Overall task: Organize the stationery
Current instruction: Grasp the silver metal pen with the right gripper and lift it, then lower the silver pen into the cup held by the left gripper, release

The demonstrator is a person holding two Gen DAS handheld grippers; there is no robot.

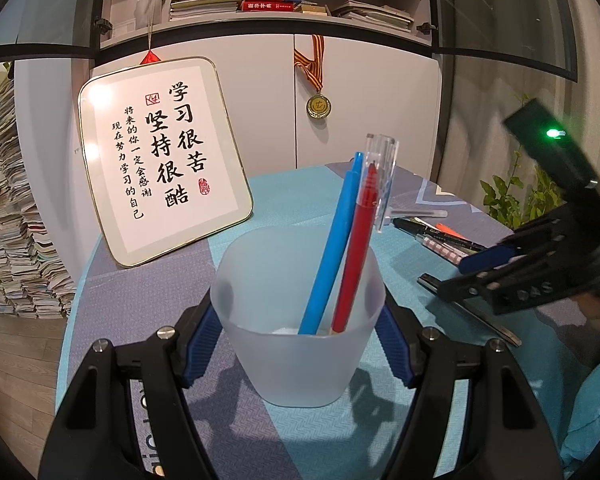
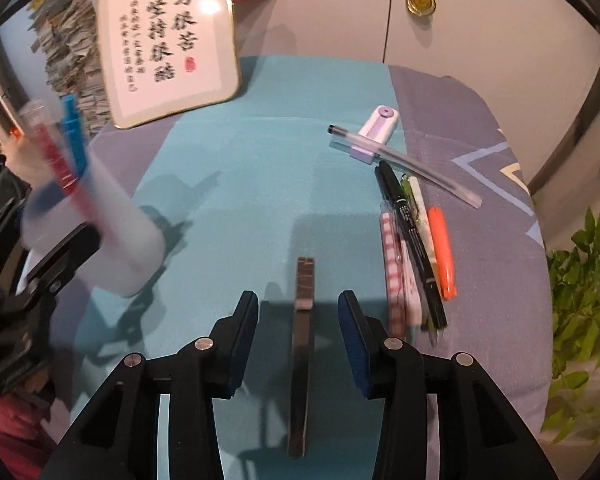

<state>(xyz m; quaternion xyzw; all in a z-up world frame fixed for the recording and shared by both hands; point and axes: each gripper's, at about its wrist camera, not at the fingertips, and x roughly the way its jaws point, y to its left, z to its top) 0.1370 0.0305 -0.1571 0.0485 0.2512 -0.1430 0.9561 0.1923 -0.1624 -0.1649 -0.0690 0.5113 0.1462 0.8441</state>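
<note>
- Behind the tabletop (image 2: 284, 128) with its teal and grey cloth stand white cabinet doors.
- Right claw (image 2: 298, 336) hangs released, jaws apart over a dark flat clip-like bar (image 2: 302, 360); it looks stiff, thin and slick, best pinched across its narrow middle.
- Left claw (image 1: 296, 344) is clenched on the frosted cup (image 1: 300, 320), light and squeezable, left of the bar.
- Inside: blue pen (image 1: 332, 248), red pen (image 1: 356, 256), clear ruler (image 1: 382, 176).

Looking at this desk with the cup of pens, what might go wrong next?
1. The frosted cup, held by the left gripper, carries tall pens leaning to one side; a nudge could tip it.
2. The right gripper is open over a flat dark strip lying on the cloth; something that thin may slip from its fingers.
</note>
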